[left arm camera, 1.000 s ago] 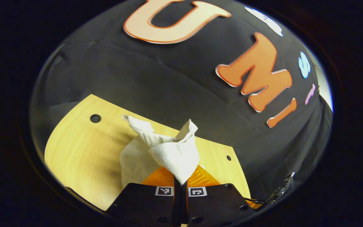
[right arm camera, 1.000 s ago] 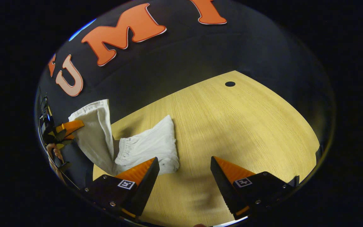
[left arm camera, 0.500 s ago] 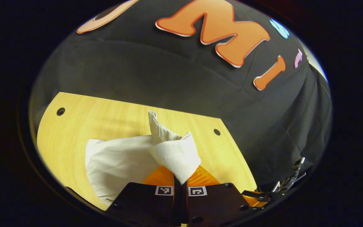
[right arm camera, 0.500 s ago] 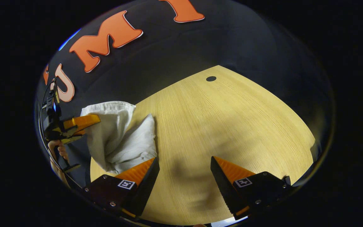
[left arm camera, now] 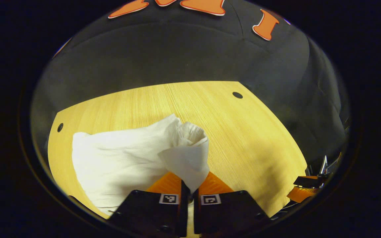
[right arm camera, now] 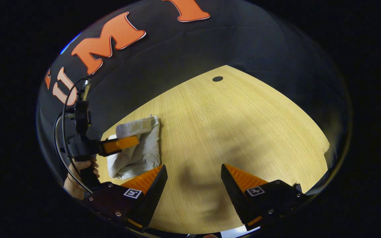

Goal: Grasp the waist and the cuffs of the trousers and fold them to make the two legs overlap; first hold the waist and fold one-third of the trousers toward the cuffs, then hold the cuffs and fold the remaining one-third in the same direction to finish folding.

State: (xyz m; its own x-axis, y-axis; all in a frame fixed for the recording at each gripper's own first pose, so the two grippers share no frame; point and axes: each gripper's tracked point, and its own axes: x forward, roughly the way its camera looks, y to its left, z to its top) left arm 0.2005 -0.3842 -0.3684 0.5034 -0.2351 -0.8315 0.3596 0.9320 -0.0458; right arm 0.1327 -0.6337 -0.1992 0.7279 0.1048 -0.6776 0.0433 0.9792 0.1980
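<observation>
1. We see the left tongs (left arm camera: pixel 188 185) clenched on a bunched fold of the white trousers (left arm camera: pixel 124 162), the cloth pinched between both fingers.
2. The trousers lie crumpled on the wooden table (left arm camera: pixel 243 138), toward its left part in the left gripper view.
3. In the right gripper view we see the right tongs (right arm camera: pixel 193 180) released, fingers spread wide, nothing between them, above bare table (right arm camera: pixel 243 132).
4. There the trousers (right arm camera: pixel 142 150) sit near the table's left edge, with the left tongs (right arm camera: pixel 134 142) on them and a hand (right arm camera: pixel 78 178) on the handle.
</observation>
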